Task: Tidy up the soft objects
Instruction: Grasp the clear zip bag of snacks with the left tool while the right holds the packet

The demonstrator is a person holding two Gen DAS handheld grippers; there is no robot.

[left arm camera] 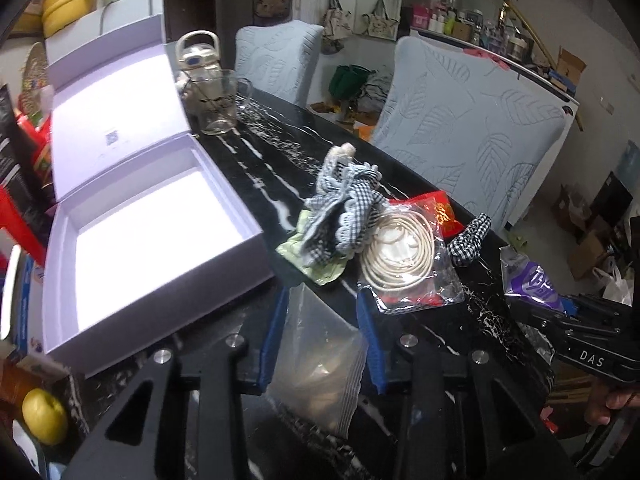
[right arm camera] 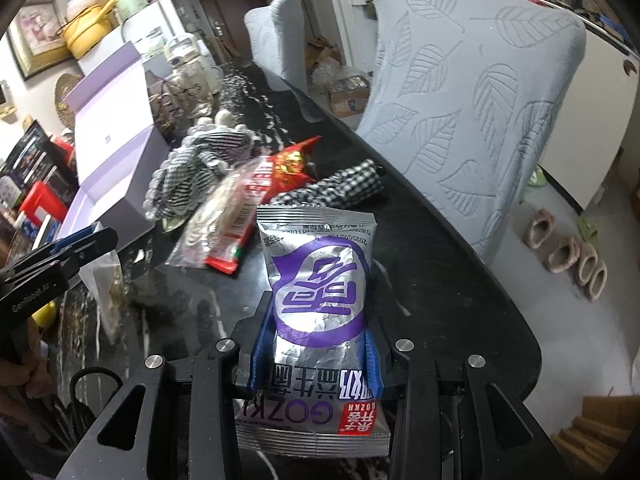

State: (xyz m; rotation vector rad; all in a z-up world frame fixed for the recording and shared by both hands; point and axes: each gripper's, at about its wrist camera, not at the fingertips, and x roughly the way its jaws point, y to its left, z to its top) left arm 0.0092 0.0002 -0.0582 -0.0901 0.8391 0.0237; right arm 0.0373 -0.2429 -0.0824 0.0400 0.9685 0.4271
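Observation:
My left gripper (left arm camera: 322, 336) is shut on a clear zip bag (left arm camera: 320, 364) with pale contents, held just above the black marble table (left arm camera: 472, 320) beside the open lilac box (left arm camera: 148, 240). My right gripper (right arm camera: 316, 354) is shut on a silver and purple snack packet (right arm camera: 320, 280), which also shows in the left wrist view (left arm camera: 528, 280). On the table lie a pile of checked lace scrunchies (left arm camera: 344, 208), a clear packet of cream hair ties (left arm camera: 404, 256), a red packet (left arm camera: 440, 210), a green packet (left arm camera: 316, 260) and a dark checked scrunchie (left arm camera: 472, 236).
A glass jug (left arm camera: 218, 100) and a white kettle (left arm camera: 198, 56) stand behind the box. Two chairs with pale blue leaf covers (left arm camera: 472, 128) line the far side of the table. A yellow fruit (left arm camera: 44, 416) lies at the near left. Slippers (right arm camera: 568, 252) lie on the floor.

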